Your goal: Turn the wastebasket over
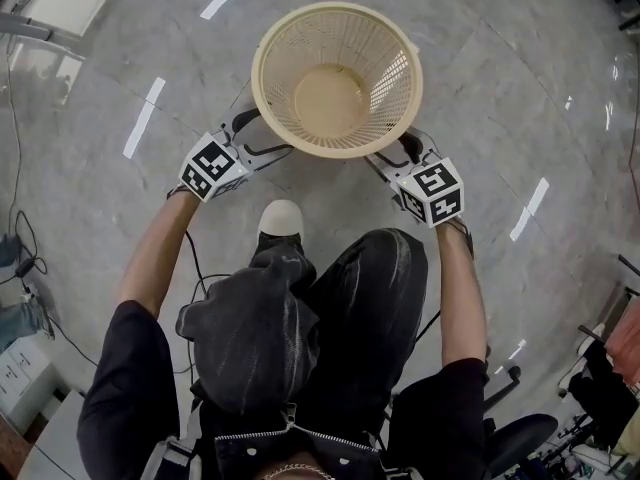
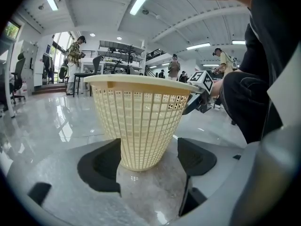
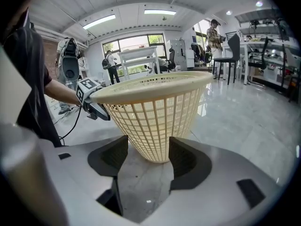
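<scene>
Head view: the basket [image 1: 336, 86] stands upright on the floor [image 1: 520, 98] (mouth up), with the left gripper [image 1: 252, 136] and right gripper [image 1: 404, 154] flanking it. Left gripper view: jaws wide around its foot, one pad clear of it. Right gripper view: jaws wide, with the foot between them.

Our kit: black short sleeves [image 1: 125, 368], black washed trousers [image 1: 335, 313] with pale faded streaks, and a white shoe [image 1: 280, 217] toe. There's a silver zip [image 1: 290, 434] on the black garment at the waist and a metal chain [image 1: 295, 471] at the frame edge.

Left gripper [image 1: 262, 140] and right gripper [image 1: 392, 154] match: light grey moulded shells with broad rounded jaws, black recessed pads [image 2: 104, 161] on the inner faces and small black slots [image 3: 249, 192] in the shells. Each carries a white marker cube [image 1: 211, 165] printed with black squares. A thin black cable [image 1: 188, 253] runs beside our left arm.
</scene>
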### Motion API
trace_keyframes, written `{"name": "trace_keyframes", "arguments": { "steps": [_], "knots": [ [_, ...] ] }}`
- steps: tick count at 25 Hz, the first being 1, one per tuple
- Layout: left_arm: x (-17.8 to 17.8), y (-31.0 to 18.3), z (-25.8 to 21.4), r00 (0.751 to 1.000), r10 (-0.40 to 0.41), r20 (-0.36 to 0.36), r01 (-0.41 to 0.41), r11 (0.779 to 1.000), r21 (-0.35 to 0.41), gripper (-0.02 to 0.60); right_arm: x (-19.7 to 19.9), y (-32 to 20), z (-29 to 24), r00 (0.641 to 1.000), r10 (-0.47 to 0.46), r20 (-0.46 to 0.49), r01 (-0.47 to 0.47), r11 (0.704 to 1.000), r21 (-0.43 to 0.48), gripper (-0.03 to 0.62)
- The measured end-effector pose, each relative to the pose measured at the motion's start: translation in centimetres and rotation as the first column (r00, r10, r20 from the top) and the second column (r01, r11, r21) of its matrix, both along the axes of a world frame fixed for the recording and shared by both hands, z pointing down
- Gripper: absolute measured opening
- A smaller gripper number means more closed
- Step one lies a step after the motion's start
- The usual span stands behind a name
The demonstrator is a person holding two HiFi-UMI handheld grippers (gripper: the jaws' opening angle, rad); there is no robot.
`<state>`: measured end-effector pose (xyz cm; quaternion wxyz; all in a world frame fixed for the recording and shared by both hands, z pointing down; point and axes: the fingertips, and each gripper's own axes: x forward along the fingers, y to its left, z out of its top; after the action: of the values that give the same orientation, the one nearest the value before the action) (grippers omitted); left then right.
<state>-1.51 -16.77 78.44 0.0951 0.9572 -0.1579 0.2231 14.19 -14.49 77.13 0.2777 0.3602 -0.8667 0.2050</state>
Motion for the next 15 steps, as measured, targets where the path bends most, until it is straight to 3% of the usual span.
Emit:
{"name": "trace_keyframes", "arguments": {
  "steps": [6,11,13,15],
  "knots": [
    [-4.1,-1.6,-1.9,0.995,-0.098,-0.013,0.099,0.995,0.034,0.37,3.9,0.4,-0.9,0.996,0.092,-0.005,-0.092,0.996,0.01,0.275],
    [-7.8,-5.4,-6.9,0.974,-0.213,-0.078,0.221,0.968,0.116,0.368,6.8,-1.3,-4.8,0.985,0.17,-0.03,-0.166,0.979,0.114,0.27],
    [-8.3,-6.3,-9.0,0.967,-0.229,-0.111,0.244,0.958,0.149,0.368,7.7,-2.2,-6.6,0.978,0.207,-0.027,-0.201,0.967,0.156,0.25],
    [-8.0,-6.6,-11.2,0.964,-0.223,-0.144,0.248,0.95,0.188,0.368,8.3,-2.9,-8.6,0.969,0.248,-0.021,-0.239,0.949,0.206,0.19]
  ]
}}
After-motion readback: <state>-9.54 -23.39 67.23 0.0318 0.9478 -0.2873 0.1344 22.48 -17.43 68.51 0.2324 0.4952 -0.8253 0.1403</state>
